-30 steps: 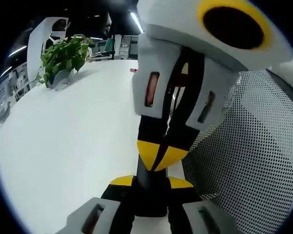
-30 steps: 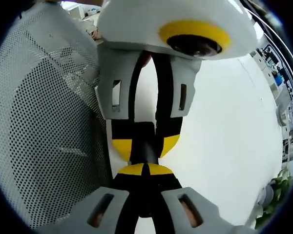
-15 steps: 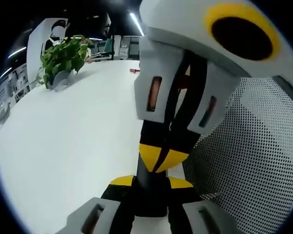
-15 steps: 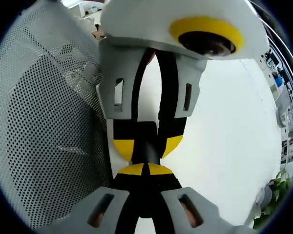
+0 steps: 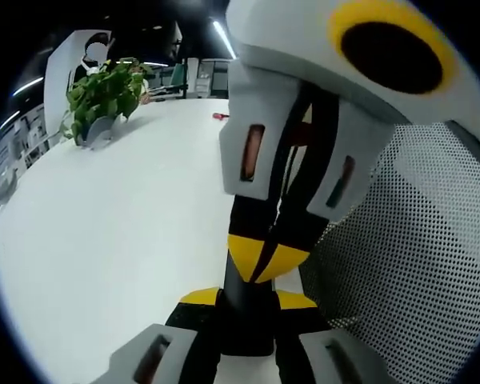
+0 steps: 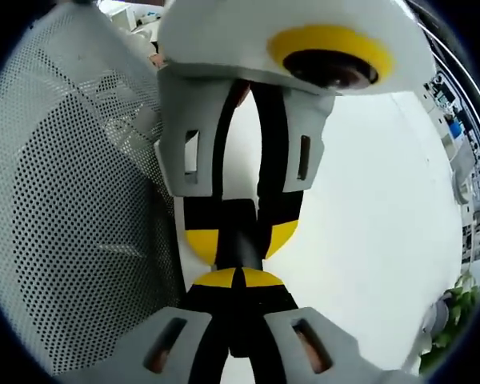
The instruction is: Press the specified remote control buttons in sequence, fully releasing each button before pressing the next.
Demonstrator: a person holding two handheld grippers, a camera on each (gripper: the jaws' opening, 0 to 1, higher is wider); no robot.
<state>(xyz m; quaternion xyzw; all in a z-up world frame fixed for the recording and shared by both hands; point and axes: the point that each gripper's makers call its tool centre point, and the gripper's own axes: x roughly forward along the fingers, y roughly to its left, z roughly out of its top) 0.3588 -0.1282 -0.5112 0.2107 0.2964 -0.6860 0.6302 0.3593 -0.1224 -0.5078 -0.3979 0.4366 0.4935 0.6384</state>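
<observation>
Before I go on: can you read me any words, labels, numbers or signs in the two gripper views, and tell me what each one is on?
No text can be read in either view.
White panel behind the potted plant: a dark graphic, no readable letters.
Shelves at the room's edge: coloured items, too small and blurred to read.
Right gripper, left gripper and perforated white screen: no markings seen.

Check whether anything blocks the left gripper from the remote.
Nothing visible does: the left gripper and right gripper both close fingers on a slim black object, probably the remote, with the mesh panel to one side.
</observation>
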